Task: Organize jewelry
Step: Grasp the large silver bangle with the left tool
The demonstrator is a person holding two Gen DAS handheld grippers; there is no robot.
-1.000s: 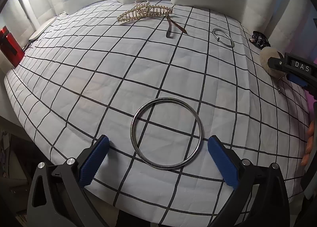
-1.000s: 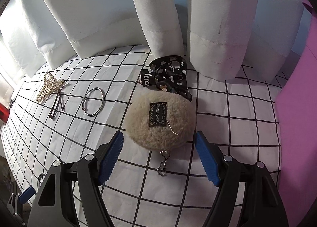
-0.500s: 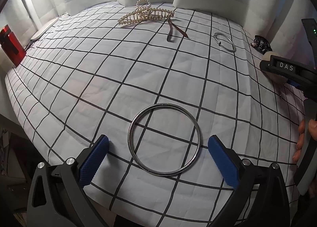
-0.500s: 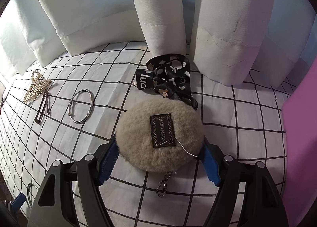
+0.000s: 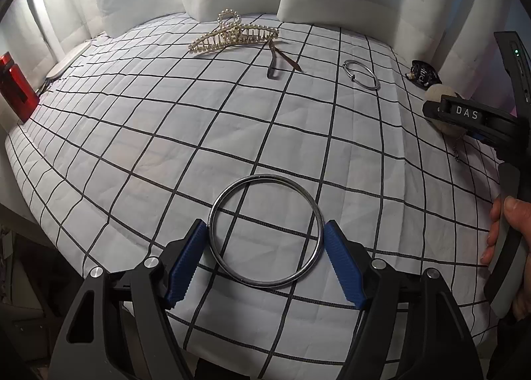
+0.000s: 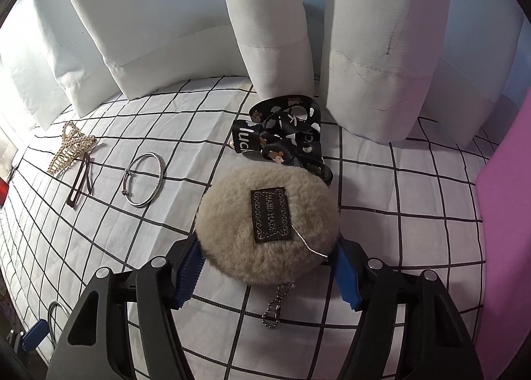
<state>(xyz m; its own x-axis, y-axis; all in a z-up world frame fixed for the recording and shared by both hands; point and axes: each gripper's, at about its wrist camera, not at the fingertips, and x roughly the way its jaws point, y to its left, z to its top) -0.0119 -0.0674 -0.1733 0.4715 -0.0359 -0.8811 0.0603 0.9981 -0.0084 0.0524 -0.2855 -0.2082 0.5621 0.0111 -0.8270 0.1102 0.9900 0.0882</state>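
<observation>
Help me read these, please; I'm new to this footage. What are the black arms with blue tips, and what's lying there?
A person holds a hand-held claw in each hand, with a camera looking along its fingers. The left claw is closing around a large metal ring on the checked bedspread. The right claw is closing on a fluffy beige pouch. Further back lie a pearl hair claw clip, a brown snap clip, a thin bangle and a black printed ribbon.

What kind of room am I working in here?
Probably a bedroom: a grid-patterned quilt like a bed cover, white curtains hanging behind it, and a pearl hair claw laid out on top.
</observation>
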